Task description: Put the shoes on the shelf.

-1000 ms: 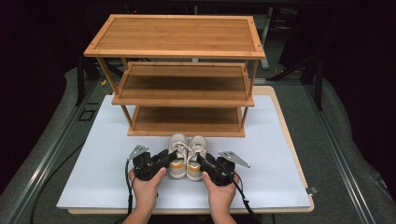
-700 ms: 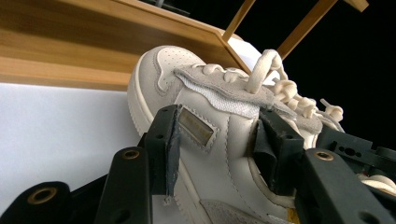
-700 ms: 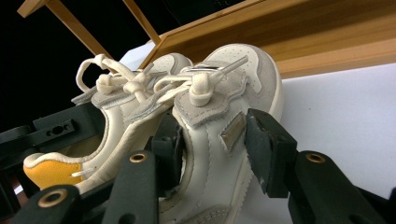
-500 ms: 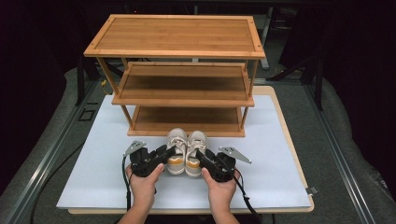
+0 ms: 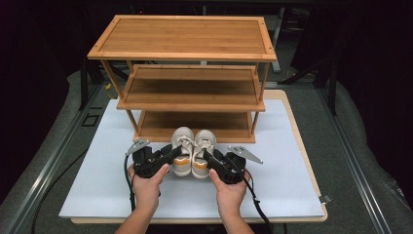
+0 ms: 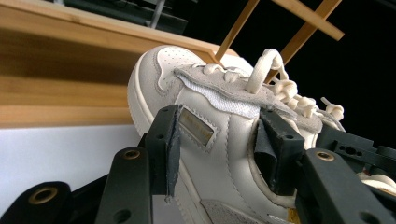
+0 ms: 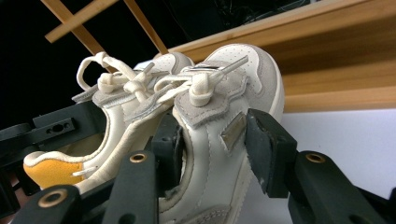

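Seen from the high view: a three-tier wooden shoe rack (image 5: 182, 58) standing at the back of the white mat (image 5: 87, 195) on the worktop, all tiers bare. Just before its lowest shelf (image 5: 160, 122), a pair of small pale shoes side by side, toes toward the rack: left shoe (image 5: 181, 146), right shoe (image 5: 202, 148), orange linings at the heels. Left gripper (image 5: 168, 155) clamped on the left shoe's outer side, right gripper (image 5: 209, 158) likewise on the right shoe, each held in a hand (image 5: 146, 187) from the near edge, cables trailing back over the mat. Nothing standing between shoes and rack.

Closer, from the left gripper view: left gripper (image 6: 219, 140) with jaws set astride the left shoe (image 6: 210, 107), one pad on the outer side by the small tag, the other down inside the collar, gripping its wall. Knotted laces (image 6: 275, 79) above, rack boards (image 6: 60, 70) close behind, mat below; shoe tilted, whether its sole touches the mat not clear.

Then, from the right gripper view: right gripper (image 7: 215, 140) gripping the right shoe (image 7: 219, 102) the same way, one pad inside the collar, one outside. Beyond it, the left shoe (image 7: 116, 116) with its orange heel lining (image 7: 49, 170), plus the other gripper's black jaw, and the rack's crossed back struts (image 7: 84, 23) against the dark.
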